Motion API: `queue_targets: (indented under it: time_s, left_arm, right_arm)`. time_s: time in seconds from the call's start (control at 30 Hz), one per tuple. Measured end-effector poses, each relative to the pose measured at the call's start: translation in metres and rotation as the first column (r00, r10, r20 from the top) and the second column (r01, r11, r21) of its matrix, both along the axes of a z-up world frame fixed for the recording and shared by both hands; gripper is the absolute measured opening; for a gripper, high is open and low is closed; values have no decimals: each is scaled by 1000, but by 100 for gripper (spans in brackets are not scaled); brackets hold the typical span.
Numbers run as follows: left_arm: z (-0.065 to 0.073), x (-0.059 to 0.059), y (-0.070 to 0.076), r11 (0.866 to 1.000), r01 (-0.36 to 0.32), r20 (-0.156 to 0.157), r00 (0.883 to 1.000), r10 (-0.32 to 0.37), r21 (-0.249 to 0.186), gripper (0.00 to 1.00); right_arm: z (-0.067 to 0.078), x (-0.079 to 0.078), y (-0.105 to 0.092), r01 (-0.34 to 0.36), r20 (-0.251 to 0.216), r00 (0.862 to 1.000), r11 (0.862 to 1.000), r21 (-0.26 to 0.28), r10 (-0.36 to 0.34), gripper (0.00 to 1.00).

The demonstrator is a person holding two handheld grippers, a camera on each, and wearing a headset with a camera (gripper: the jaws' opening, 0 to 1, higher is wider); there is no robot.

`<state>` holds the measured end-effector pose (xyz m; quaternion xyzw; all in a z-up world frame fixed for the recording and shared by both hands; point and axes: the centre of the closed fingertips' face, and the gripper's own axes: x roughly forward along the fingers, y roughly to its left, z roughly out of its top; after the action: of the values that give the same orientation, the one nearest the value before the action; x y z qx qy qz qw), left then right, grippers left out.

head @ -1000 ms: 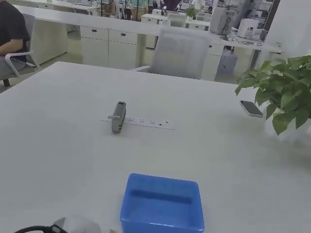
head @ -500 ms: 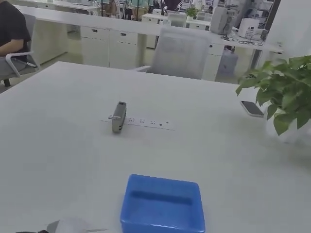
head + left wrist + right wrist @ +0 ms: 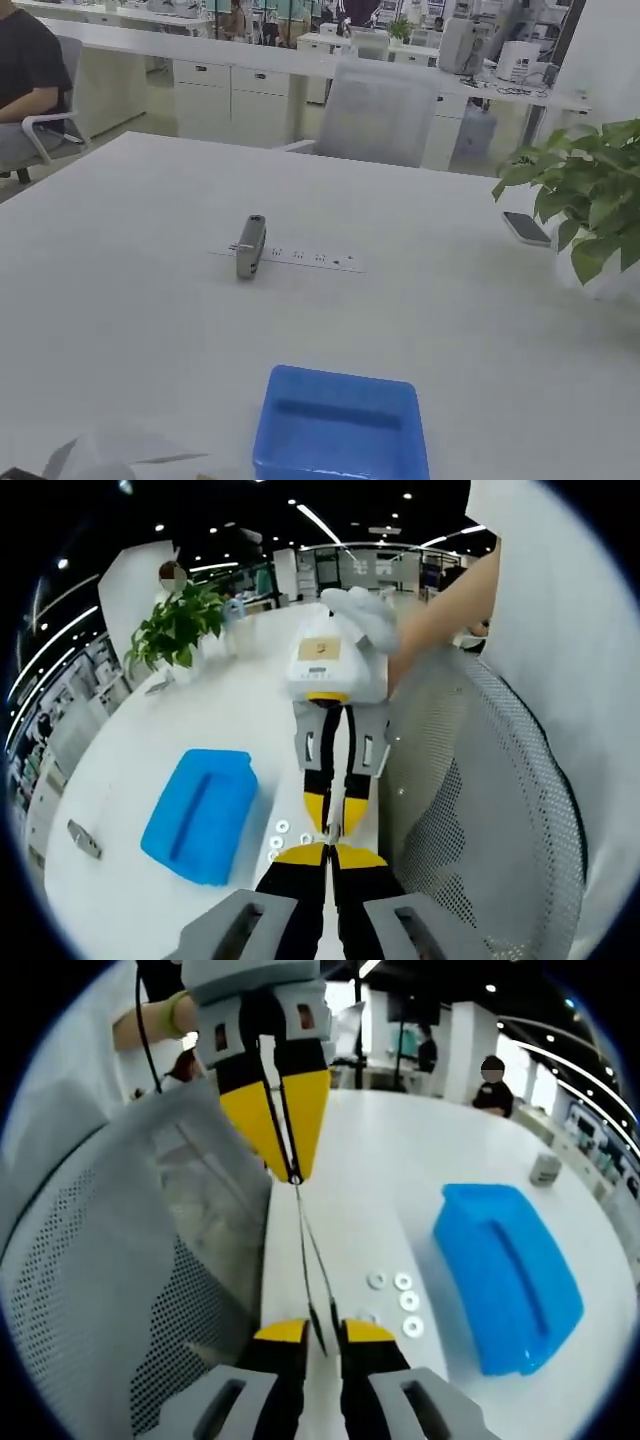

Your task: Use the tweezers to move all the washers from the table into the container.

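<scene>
The left hand-held gripper [image 3: 293,1173] and the right hand-held gripper [image 3: 318,1335] face each other over the near edge of the desk [image 3: 150,320]. Each is clamped on an opposite end of the tweezers [image 3: 303,1250], which span the gap between them. Which end is the tips I cannot tell.

A small cluster of washers [image 3: 404,1282] lies flat on the desk, just beside the blue container [image 3: 505,1270] and between it and the near edge. They look thin, light, hard and slick. Lying flat, they will probably skid under a tip, so pinching across the rim or hooking one tip through the hole seems best. The tweezers are springy and thin, so they are best squeezed gently at mid-length.

A mesh chair back [image 3: 110,1280] stands close beside both grippers and could crowd the swing. Farther off, a power strip [image 3: 300,257], a phone [image 3: 527,228] and a plant [image 3: 590,190] are well clear.
</scene>
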<state>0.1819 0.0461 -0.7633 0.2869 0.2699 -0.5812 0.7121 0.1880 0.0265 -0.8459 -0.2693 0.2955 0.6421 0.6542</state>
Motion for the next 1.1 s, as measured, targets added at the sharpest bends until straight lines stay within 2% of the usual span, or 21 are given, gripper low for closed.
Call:
queue_targets:
  time_s: [0.17,0.33,0.4,0.57,0.73,0.83,0.9,1.1]
  left_arm:
    - [9,-3,-13,1000,20,15,1000,-20,-19,0]
    - [11,1,-19,999,29,26,999,-28,-28,0]
    - [12,3,-19,999,27,24,999,-27,-30,0]
    - [16,9,-18,999,35,51,998,-34,-18,0]
    - [16,18,-18,999,36,61,998,-35,-10,0]
    - [16,22,-21,999,43,59,997,-43,-2,0]
    - [16,24,-23,999,48,55,997,-48,2,0]
    - [14,32,-29,998,67,55,996,-67,9,0]
  right_arm:
    - [4,-3,6,-19,12,1000,1000,16,19,7]
    - [4,-2,9,-15,19,1000,999,29,14,6]
    - [5,1,8,3,29,1000,999,33,-4,6]
    - [11,14,7,72,36,997,995,69,-75,6]
    - [10,23,10,94,47,994,993,77,-98,7]
    - [9,25,11,102,31,994,991,85,-104,7]
    - [8,24,13,111,1,994,989,98,-112,7]
    - [6,27,12,131,1,991,986,102,-132,7]
